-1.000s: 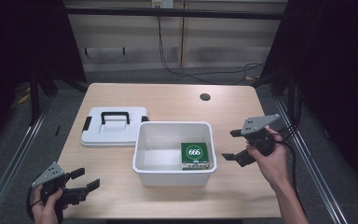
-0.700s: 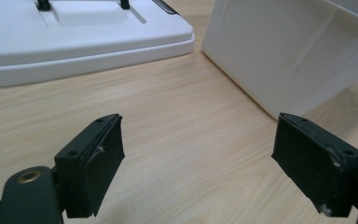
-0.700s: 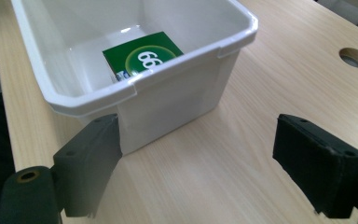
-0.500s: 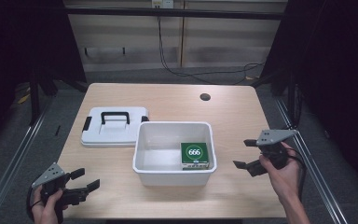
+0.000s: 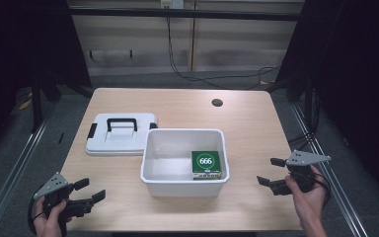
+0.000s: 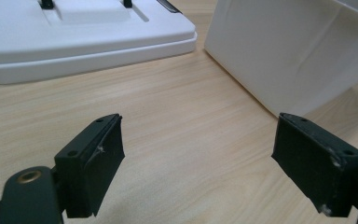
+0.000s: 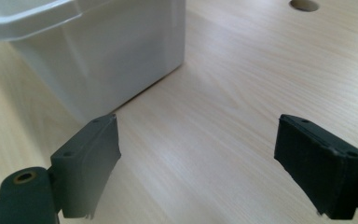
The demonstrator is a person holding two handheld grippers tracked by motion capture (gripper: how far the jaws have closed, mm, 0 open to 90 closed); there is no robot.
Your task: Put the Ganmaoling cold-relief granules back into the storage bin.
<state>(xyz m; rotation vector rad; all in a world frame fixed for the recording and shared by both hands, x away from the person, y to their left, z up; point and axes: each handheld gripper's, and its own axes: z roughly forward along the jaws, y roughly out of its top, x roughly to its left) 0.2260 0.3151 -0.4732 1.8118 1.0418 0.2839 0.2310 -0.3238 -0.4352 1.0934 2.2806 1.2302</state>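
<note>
The white bin [image 5: 185,180] (green box [image 5: 206,164] inside) sits between both tools, left [image 5: 90,190] and right [image 5: 271,172], jaws apart.

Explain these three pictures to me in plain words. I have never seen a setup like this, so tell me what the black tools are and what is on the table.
A person sits at a wooden table holding a tool in each hand. The left hand-held gripper and right hand-held gripper each have two black jaws, standing open and holding nothing. The wide picture comes from a camera above. The two close-ups come from cameras riding on each tool, looking along its jaws. On the table stands an open white bin with a green box marked 666 inside. Its white lid, with a black handle, lies flat beside it.
</note>
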